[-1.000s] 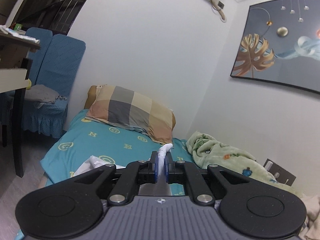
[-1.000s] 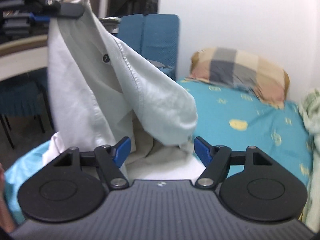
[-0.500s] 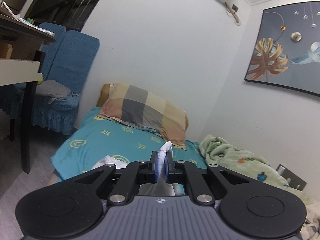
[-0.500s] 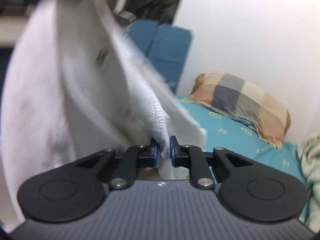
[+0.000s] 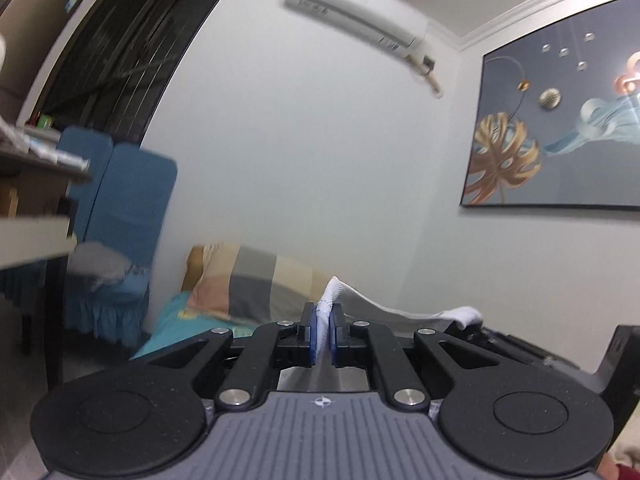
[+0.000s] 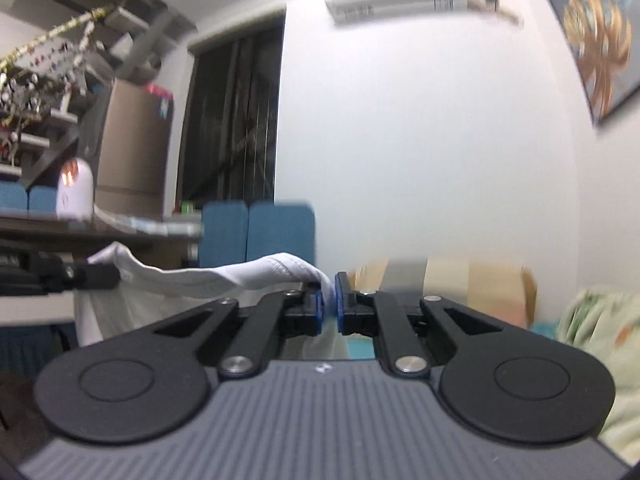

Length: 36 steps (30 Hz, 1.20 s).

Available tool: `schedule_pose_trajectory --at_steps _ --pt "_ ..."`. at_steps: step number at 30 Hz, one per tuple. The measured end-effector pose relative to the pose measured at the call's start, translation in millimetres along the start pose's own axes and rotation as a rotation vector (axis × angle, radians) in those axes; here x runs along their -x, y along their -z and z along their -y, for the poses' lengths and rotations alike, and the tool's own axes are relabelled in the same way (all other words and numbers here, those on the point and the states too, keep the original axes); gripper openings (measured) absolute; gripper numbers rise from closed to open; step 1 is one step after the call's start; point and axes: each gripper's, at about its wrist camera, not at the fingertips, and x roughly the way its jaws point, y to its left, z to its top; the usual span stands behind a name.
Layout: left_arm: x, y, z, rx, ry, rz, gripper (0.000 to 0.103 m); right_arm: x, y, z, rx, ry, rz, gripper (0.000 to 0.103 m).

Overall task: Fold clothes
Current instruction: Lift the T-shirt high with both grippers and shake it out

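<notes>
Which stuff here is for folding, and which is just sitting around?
For folding: white garment, left tool, right tool.

Just sitting around: checked pillow, blue chairs, green blanket, wall picture, air conditioner.

We see a white garment (image 6: 208,278), stitched along its hem, held up in the air and stretched nearly level between our two grippers. One edge bunches up in a small peak (image 5: 334,290); loose fabric hangs down below the left end.
</notes>
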Motion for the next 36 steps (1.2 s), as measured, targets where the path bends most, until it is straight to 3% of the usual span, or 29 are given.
schedule_pose_trajectory --at_steps 5,11,21,25,28,36 --pt "50.2 -73.0 54.8 -0.143 0.027 0.111 0.006 42.6 -95.4 -9.0 0.045 -0.004 0.128 0.009" --pt "116.9 -160.5 114.9 -0.248 0.064 0.240 0.006 104.8 -192.0 -23.2 0.128 0.010 0.248 0.009" --pt "201.5 -229.7 202.2 -0.310 0.123 0.352 0.006 191.6 -297.3 -45.2 0.193 0.037 0.369 0.009" --pt "214.2 -239.8 220.1 -0.314 0.126 0.362 0.006 200.6 -307.3 -46.7 0.224 0.062 0.363 0.009" --pt "194.3 -234.0 222.1 -0.326 0.106 0.337 0.006 179.3 -297.6 -33.7 0.192 0.062 0.304 0.009" --pt "36.2 -172.9 163.0 -0.298 0.011 0.141 0.006 53.9 -217.7 10.9 0.146 0.105 0.086 0.009"
